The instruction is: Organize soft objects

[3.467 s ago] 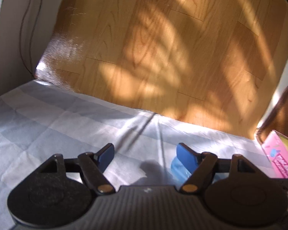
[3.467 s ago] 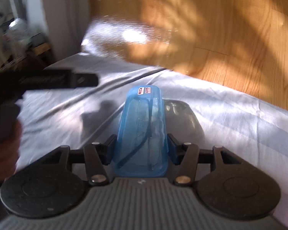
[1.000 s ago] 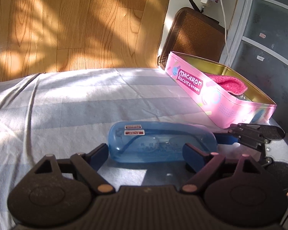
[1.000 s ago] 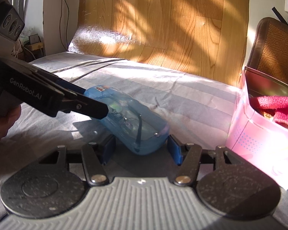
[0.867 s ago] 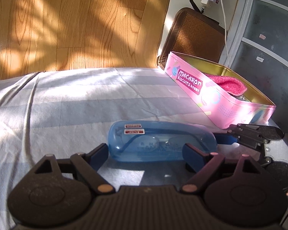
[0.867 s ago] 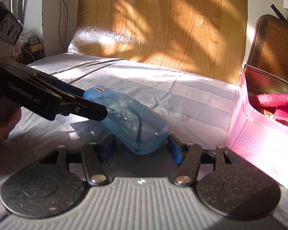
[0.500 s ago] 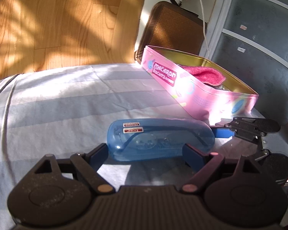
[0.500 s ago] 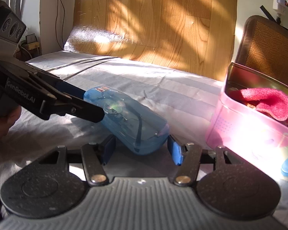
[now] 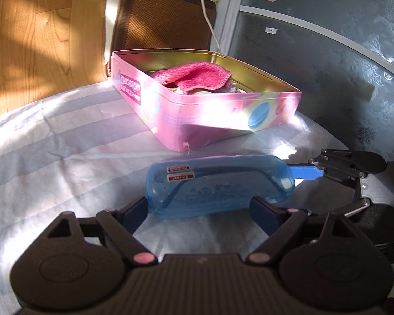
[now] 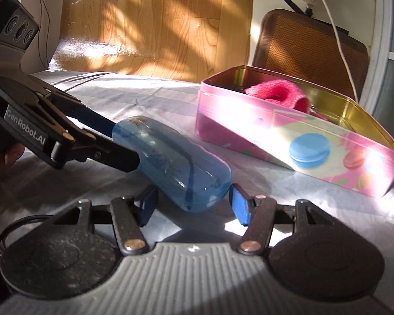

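**Two tools at a blue glasses case beside a biscuit tin**

The translucent blue glasses case lies on the striped sheet just in front of the pink macaron biscuit tin, landmark for all positions here. Spectacles show through its shell, and two small labels sit on the end away from the right tool. The left tool straddles the case broadside, its blue-padded fingers spread wide; whether the pads touch the shell cannot be told. The right tool meets the case end-on, fingers open just wider than that end, one blue pad close beside it. In the right wrist view the left tool appears from the side, its fingers reaching the case's far end. The tin is open (lid not in view) and holds a pink knitted cloth. Behind the tin stands a brown woven panel, with a white cable crossing it.
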`<state>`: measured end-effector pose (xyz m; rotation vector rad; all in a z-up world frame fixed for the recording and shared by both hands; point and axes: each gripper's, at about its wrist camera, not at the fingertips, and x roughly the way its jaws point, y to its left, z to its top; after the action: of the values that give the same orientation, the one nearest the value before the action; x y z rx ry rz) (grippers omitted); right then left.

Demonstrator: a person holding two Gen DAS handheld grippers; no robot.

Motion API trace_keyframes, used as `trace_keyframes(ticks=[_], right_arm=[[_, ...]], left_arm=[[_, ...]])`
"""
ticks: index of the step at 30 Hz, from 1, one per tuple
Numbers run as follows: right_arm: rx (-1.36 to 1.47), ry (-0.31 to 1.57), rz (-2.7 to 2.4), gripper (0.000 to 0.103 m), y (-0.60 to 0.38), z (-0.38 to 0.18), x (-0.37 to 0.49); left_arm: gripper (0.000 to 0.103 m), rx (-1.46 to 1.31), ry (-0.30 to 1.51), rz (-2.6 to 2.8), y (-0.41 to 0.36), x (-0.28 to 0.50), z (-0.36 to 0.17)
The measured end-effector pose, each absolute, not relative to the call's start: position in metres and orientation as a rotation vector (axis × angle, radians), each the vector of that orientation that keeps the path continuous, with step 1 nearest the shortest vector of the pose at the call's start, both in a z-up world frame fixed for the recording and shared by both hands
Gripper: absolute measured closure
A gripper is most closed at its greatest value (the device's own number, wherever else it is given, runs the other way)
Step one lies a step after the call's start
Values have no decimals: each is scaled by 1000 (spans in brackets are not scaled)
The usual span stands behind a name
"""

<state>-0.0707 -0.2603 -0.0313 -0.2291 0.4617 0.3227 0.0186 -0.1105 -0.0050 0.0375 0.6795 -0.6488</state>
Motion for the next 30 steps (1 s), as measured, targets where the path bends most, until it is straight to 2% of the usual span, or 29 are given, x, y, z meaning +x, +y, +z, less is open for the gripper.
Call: trace_keyframes(ticks=[13,30], right_arm=[[-119,433,213,37,-333,-43,-93],[-88,411,212,36,-341,-47,-98]], left_arm=[[16,233,693,-686,-210,16,0],[15,245,711,-654,-214,13,3]])
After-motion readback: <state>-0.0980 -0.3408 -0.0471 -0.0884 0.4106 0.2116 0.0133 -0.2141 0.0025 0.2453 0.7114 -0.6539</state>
